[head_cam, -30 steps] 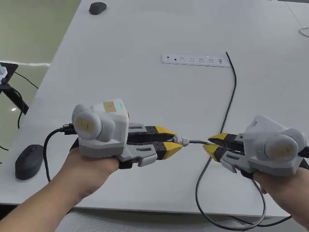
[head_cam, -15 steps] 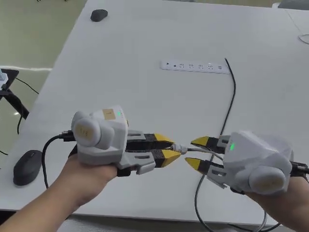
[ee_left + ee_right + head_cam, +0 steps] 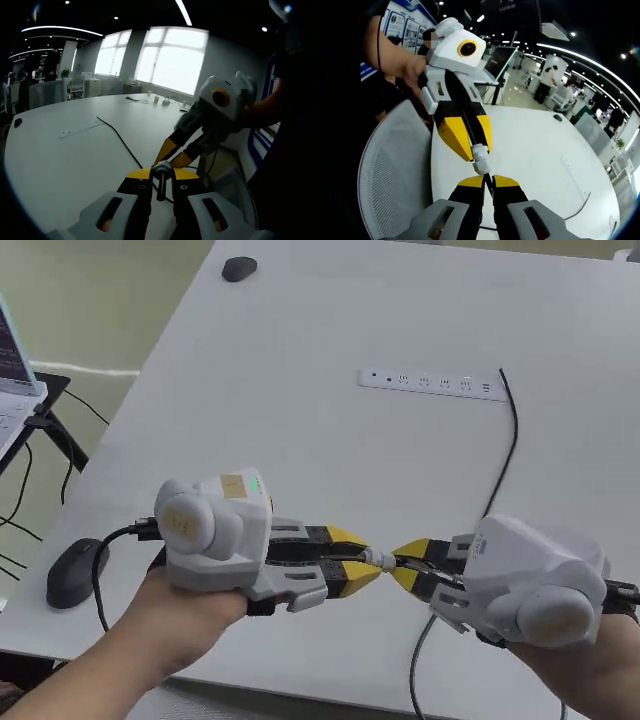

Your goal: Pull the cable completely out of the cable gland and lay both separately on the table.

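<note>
A small light-grey cable gland (image 3: 376,560) is clamped between the yellow tips of my left gripper (image 3: 362,562), which is shut on it and held above the table's near edge. From the left gripper view the gland (image 3: 161,171) pokes out between my own jaws. A thin dark cable (image 3: 488,184) leaves the gland (image 3: 480,154) and runs straight into my right gripper (image 3: 410,563). That gripper faces the left one tip to tip and is shut on the cable just beside the gland. The rest of the cable is hidden inside the right jaws.
On the white table (image 3: 330,430) lies a white power strip (image 3: 430,383), and a black cord (image 3: 512,445) runs from it toward the near edge. One black mouse (image 3: 75,570) sits at the near left, another (image 3: 238,268) at the far end. A mesh chair (image 3: 395,165) stands below.
My right gripper opened, slid left along the cable toward the gland, and has shut again right beside it. The left gripper kept its hold. The head camera shifted.
</note>
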A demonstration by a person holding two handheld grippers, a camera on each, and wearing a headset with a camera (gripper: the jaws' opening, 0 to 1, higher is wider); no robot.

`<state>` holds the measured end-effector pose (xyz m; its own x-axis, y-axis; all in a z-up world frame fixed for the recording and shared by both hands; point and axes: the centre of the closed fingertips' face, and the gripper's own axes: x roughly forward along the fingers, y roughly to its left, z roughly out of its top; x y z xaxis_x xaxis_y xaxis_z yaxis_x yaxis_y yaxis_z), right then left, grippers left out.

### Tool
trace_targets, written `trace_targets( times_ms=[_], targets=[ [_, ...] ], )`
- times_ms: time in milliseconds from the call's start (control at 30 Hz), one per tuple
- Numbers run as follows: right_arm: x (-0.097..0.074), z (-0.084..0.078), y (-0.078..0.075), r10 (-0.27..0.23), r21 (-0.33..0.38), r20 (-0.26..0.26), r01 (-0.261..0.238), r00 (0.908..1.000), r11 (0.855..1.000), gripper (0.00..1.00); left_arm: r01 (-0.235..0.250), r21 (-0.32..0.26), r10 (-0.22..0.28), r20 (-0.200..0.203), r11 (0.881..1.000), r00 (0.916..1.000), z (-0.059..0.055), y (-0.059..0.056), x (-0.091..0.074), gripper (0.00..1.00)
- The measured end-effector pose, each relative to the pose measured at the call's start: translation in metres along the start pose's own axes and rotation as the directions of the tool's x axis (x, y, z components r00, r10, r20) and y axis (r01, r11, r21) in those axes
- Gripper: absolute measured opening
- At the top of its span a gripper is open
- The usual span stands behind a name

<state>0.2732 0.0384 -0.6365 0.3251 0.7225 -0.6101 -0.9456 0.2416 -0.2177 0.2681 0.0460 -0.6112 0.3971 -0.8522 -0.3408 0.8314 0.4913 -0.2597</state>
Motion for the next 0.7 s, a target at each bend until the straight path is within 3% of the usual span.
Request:
trace_targets(
  times_ms=[167,333,433,533,700],
  targets=[
    [0.000,0.000,-0.005,0.016,0.049,0.014,-0.017,0.9998,0.999,0.00,-0.021,-0.014,0.021,0.011,1.000,0.9997,0.003,0.003,0.001,0.14],
    [-0.002,-0.011,-0.012,0.019,0.105,-0.004,-0.018,0.9998,0.994,0.00,-0.037,-0.017,0.037,0.018,0.999,0.9992,0.006,0.005,0.003,0.14],
    [-0.004,-0.017,-0.016,0.018,0.165,-0.010,-0.017,0.9998,0.986,0.00,-0.041,-0.019,0.041,0.020,0.999,0.9989,0.008,0.005,0.003,0.14],
    [-0.006,-0.027,-0.018,0.028,0.259,-0.018,-0.022,0.9995,0.966,0.00,-0.045,-0.024,0.045,0.022,0.999,0.9987,0.011,0.004,0.004,0.14],
    [-0.009,-0.040,-0.025,0.021,0.306,-0.034,-0.009,0.9992,0.952,0.00,-0.052,-0.032,0.053,0.029,0.998,0.9982,0.013,0.004,0.004,0.14]
  ],
)
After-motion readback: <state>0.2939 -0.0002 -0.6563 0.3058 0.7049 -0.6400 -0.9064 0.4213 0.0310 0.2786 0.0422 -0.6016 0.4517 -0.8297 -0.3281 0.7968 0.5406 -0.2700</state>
